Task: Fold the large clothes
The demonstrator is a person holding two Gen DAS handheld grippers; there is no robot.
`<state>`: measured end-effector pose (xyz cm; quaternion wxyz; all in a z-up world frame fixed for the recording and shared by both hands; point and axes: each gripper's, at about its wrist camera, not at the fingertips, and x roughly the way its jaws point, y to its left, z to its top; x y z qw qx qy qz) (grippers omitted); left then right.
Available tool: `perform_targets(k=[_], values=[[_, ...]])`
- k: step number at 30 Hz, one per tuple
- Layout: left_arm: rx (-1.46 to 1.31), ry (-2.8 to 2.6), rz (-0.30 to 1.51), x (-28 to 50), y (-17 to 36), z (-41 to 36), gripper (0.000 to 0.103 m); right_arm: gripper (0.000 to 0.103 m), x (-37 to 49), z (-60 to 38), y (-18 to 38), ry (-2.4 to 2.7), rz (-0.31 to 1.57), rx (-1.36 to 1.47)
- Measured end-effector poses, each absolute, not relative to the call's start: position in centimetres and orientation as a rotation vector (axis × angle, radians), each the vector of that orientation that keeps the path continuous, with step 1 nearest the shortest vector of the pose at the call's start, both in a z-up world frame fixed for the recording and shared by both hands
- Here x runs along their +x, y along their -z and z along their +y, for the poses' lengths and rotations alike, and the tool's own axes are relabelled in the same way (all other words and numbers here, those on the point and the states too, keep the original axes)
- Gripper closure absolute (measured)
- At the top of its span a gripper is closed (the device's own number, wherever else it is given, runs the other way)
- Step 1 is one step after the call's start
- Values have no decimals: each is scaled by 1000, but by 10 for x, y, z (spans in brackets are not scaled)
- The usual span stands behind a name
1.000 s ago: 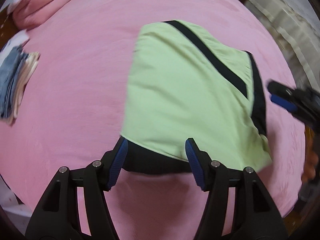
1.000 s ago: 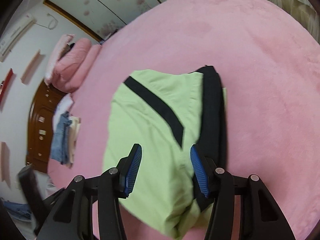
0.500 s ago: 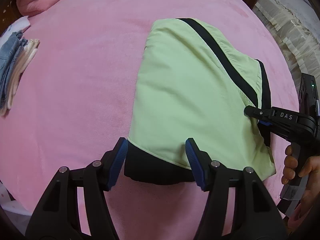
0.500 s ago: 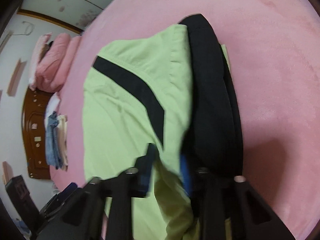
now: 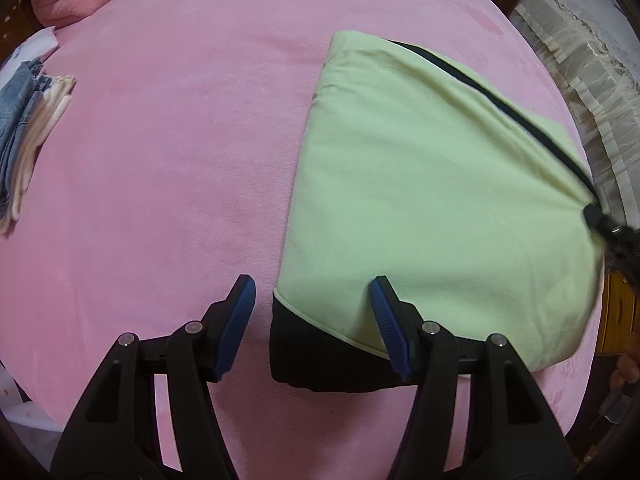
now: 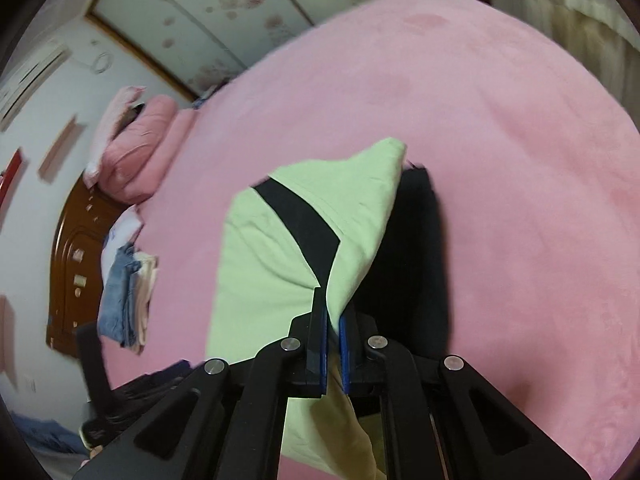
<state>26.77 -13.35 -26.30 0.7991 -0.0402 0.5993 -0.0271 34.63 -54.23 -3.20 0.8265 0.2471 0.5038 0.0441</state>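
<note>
The green garment (image 5: 432, 200) lies on the pink bed cover (image 5: 160, 160), already reduced to a compact, roughly rectangular bundle; its long left edge runs straight, a black stripe (image 5: 500, 108) crosses the top layer, and a black layer (image 5: 320, 356) shows beneath the green at the near edge; judged from that shape, most of the folding is done and one or two last folds remain.

The right gripper (image 6: 334, 344) is clamped on a raised corner of the garment, green cloth pinched between its blue pads and pulled up into a peak; seen from the right wrist, the lifted flap stands above the black layer (image 6: 408, 264), so the cloth there is off the bed cover while the rest of the garment rests flat; this reads as a fold in progress, the corner about to be carried across the garment.

The left gripper (image 5: 314, 324) has its fingers spread wide and holds nothing; it hovers at the near edge of the garment, one pad over bare bed cover just left of the garment's corner, the other over the green top layer; whether it touches the cloth cannot be told.

Beyond the garment, toward the far left of the bed cover, sits a stack of folded clothes (image 5: 28, 132) in blue and pale tones, and pink pillows (image 6: 136, 148) lie near the headboard; that stack suggests finished pieces, with this garment yet to join it.
</note>
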Motion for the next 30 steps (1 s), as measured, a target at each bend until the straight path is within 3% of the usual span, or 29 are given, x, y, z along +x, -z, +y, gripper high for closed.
perform_targets(k=[8, 11, 13, 15, 17, 19, 21, 22, 25, 30], values=[[-65, 90, 1334, 266, 275, -141, 46, 97, 337, -582, 121, 189, 1194, 618], [-44, 89, 1338, 267, 274, -141, 46, 93, 343, -572, 104, 237, 1183, 515], [-31, 91, 1343, 268, 270, -140, 46, 79, 348, -556, 88, 282, 1167, 405], [-45, 98, 1343, 267, 266, -140, 46, 77, 344, -552, 67, 367, 1128, 287], [-90, 142, 1337, 265, 260, -139, 51, 77, 337, -552, 47, 343, 1074, 276], [-114, 182, 1337, 263, 258, -140, 71, 78, 324, -563, 32, 239, 1044, 324], [-124, 232, 1354, 261, 261, -144, 80, 83, 323, -553, 30, 85, 1062, 411], [-117, 248, 1368, 260, 266, -148, 81, 90, 323, -546, 37, -17, 1102, 477], [-67, 206, 1407, 261, 282, -159, 81, 96, 316, -513, 58, -213, 1218, 587], [1, 114, 1438, 255, 304, -166, 82, 96, 302, -460, 83, -277, 1310, 390]])
